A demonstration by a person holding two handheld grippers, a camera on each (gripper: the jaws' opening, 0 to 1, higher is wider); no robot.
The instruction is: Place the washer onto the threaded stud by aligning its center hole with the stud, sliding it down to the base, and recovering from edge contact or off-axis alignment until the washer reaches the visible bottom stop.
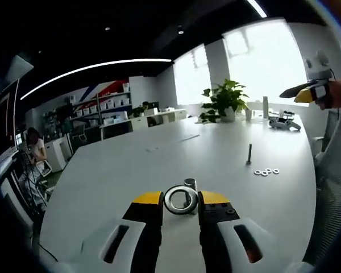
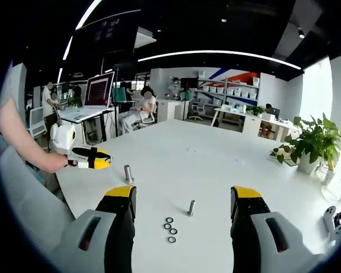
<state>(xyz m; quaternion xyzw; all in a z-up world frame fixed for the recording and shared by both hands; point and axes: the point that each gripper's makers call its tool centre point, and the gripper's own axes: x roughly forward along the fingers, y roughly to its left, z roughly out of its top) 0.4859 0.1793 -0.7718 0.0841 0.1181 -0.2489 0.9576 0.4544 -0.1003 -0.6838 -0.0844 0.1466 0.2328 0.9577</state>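
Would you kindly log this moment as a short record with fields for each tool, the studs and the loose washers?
left tool: shut on a washer, held on edge just in front of the near stud
right tool: open, nothing between its jaws
near stud: upright on the table, right behind the held washer; not yet threaded
far stud: upright, bare
loose washers: small cluster lying flat beside the far stud
table: white
plant: potted, at the far end of the table
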